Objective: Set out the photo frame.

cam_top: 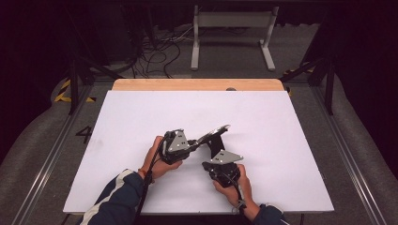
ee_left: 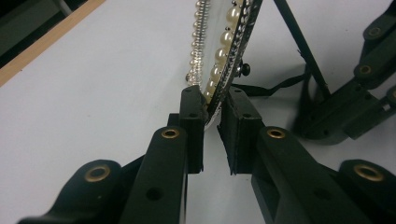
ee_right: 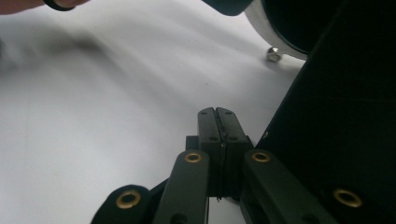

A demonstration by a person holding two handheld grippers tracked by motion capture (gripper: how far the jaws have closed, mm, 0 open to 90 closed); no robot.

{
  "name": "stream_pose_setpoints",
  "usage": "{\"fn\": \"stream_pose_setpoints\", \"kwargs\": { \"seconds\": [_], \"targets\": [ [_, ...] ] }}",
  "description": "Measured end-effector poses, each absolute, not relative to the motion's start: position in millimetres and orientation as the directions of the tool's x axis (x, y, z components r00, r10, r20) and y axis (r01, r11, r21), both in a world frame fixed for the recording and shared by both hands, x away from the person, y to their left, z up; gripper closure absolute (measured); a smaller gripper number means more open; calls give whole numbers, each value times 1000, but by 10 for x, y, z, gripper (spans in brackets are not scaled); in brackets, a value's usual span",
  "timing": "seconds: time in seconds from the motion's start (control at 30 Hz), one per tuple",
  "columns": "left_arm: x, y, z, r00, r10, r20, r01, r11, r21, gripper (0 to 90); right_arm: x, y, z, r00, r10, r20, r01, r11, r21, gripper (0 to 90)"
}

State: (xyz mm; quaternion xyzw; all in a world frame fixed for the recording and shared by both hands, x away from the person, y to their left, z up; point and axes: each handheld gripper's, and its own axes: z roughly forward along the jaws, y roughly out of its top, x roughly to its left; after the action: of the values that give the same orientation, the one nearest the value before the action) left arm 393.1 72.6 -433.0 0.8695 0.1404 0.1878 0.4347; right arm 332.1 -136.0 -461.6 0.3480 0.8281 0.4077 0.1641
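- Where the left gripper (ee_left: 212, 122) looks along its own jaws, the rim of a pearl-edged mirror (ee_left: 223, 46) is seen clamped between the two pads, with the rim standing edge-on.
- A row of pearls and a line of small silver beads are seen running up the frame, and a thin black stand leg (ee_left: 301, 44) is seen slanting down behind it to the white table (ee_left: 93, 93).
- From the high view, the mirror (cam_top: 213, 133) is seen held tilted above the middle of the white table (cam_top: 141, 112), between the left gripper (cam_top: 195, 143) and the right gripper (cam_top: 217, 157).
- The right gripper's (ee_right: 217, 114) jaws are seen pressed flat together with nothing between them, just beside a dark panel (ee_right: 336, 121) at their right.
- Each gripper is seen grasped by a hand, with dark sleeves entering from the bottom edge.
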Motion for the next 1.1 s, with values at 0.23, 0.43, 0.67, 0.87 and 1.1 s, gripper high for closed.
{"fn": "stream_pose_setpoints", "kwargs": {
  "seconds": [0.23,0.43,0.67,0.87,1.1],
  "targets": [
    [3898,704,-4330,893,398,211,72,-588,805,794,3375,-1454,-4620,-702,712,0,444,438,782,900],
    [3870,692,-4327,894,389,222,56,-590,805,796,3405,-1500,-4614,-704,710,3,449,442,776,900],
    [3852,685,-4323,895,387,223,56,-593,803,796,3415,-1526,-4614,-718,696,-10,434,459,775,900],
    [3832,661,-4316,897,374,234,40,-598,801,792,3442,-1562,-4617,-723,690,-4,436,461,773,900],
    [3828,652,-4319,902,369,225,43,-595,803,786,3465,-1611,-4615,-736,677,1,431,468,771,900]
  ]
}}
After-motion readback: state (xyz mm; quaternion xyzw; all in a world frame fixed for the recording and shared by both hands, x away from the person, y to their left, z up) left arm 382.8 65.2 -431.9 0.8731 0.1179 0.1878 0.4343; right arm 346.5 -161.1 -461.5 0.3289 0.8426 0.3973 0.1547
